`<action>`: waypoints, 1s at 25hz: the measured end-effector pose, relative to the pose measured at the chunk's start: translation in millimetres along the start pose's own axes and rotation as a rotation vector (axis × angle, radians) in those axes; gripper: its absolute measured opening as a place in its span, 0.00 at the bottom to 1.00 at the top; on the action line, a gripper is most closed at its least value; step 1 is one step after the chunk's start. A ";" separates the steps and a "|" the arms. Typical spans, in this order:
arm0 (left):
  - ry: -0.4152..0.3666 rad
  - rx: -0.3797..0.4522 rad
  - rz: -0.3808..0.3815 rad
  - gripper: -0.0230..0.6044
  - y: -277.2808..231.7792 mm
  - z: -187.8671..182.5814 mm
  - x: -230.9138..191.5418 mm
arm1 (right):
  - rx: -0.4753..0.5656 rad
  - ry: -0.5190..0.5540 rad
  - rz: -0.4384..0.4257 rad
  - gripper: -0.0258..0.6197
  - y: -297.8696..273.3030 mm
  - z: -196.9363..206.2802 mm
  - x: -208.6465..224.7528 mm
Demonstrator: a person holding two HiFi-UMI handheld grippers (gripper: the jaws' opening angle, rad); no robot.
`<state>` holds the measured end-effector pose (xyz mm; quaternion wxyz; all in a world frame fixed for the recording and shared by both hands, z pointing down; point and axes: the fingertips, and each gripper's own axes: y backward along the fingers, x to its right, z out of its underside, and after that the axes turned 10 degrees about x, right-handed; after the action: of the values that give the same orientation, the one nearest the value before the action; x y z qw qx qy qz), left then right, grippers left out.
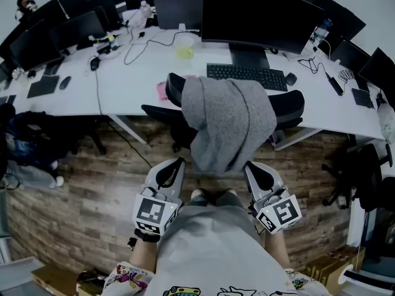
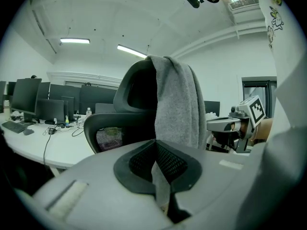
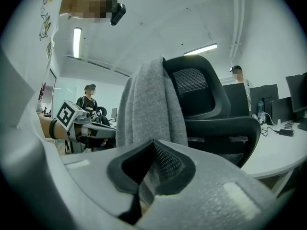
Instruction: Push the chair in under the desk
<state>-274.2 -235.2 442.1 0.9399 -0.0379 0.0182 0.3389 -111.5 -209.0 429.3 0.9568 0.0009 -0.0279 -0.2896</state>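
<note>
A black mesh office chair (image 1: pixel 290 106) stands with its seat partly under the white desk (image 1: pixel 123 82), a grey garment (image 1: pixel 228 122) draped over its backrest. My left gripper (image 1: pixel 179 163) is shut and empty, its tip close to the garment's lower left edge. My right gripper (image 1: pixel 249 165) is shut and empty too, near the lower right edge. In the left gripper view the shut jaws of the left gripper (image 2: pixel 156 143) point at the chair's headrest (image 2: pixel 136 87) and the garment (image 2: pixel 177 104). The right gripper view shows the right gripper (image 3: pixel 153 143) aimed at the backrest (image 3: pixel 201 92).
A keyboard (image 1: pixel 247 74), a mouse (image 1: pixel 291 78) and a large monitor (image 1: pixel 259 11) sit on the desk ahead of the chair. Another black chair (image 1: pixel 364 177) stands at the right, a dark bag (image 1: pixel 24 140) at the left. People (image 3: pixel 90 99) stand in the background.
</note>
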 end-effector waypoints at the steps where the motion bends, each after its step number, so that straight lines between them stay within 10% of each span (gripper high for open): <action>1: -0.001 0.001 -0.001 0.06 0.3 -0.3 -0.7 | 0.000 0.000 0.000 0.04 -0.3 -0.1 -0.2; 25: -0.008 0.028 0.001 0.06 2.2 -9.8 -1.8 | 0.004 0.010 0.007 0.04 -5.1 -4.5 2.2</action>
<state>-277.1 -235.5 432.3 0.9402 -0.0232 0.0191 0.3394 -112.3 -214.5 424.8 0.9578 0.0043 -0.0236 -0.2864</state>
